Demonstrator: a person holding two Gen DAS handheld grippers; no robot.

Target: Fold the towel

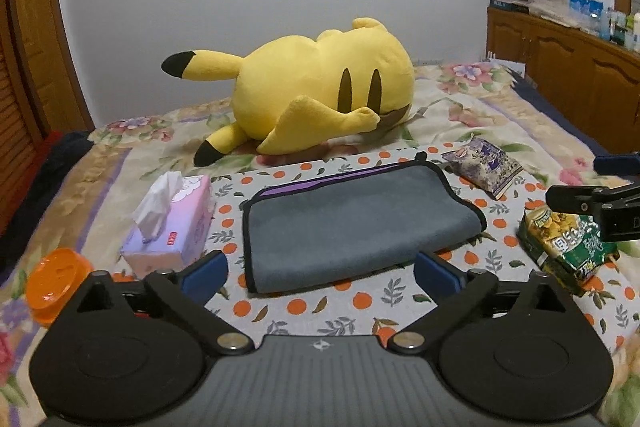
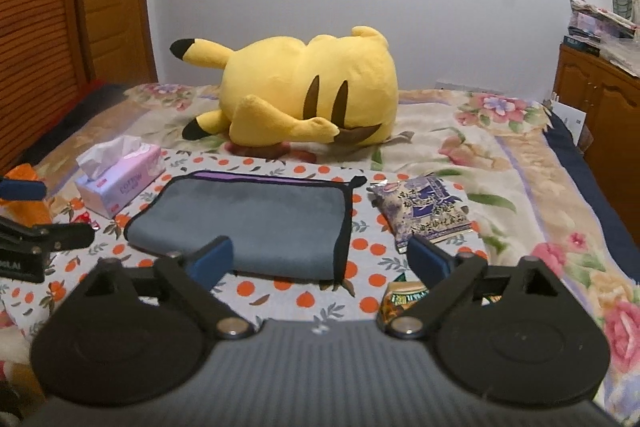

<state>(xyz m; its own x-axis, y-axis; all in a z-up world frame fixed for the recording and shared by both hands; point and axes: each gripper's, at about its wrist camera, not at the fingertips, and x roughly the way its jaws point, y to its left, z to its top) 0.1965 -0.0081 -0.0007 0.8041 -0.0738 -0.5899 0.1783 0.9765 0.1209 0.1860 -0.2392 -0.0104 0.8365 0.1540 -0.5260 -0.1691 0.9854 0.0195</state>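
Observation:
A grey towel (image 1: pixel 352 223) with black edging and a purple underside lies folded over on an orange-dotted cloth (image 1: pixel 320 307) on the bed. It also shows in the right wrist view (image 2: pixel 256 219). My left gripper (image 1: pixel 320 277) is open and empty, just short of the towel's near edge. My right gripper (image 2: pixel 318 259) is open and empty, near the towel's near right corner. The right gripper also shows at the right edge of the left wrist view (image 1: pixel 600 203). The left gripper also shows at the left edge of the right wrist view (image 2: pixel 36 239).
A pink tissue box (image 1: pixel 172 227) stands left of the towel. A purple snack bag (image 1: pixel 482 163) lies at its far right, a green packet (image 1: pixel 568 247) at the near right. An orange dish (image 1: pixel 56 279) sits far left. A big yellow plush (image 1: pixel 320 83) lies behind. Wooden cabinets (image 1: pixel 568 67) line the right.

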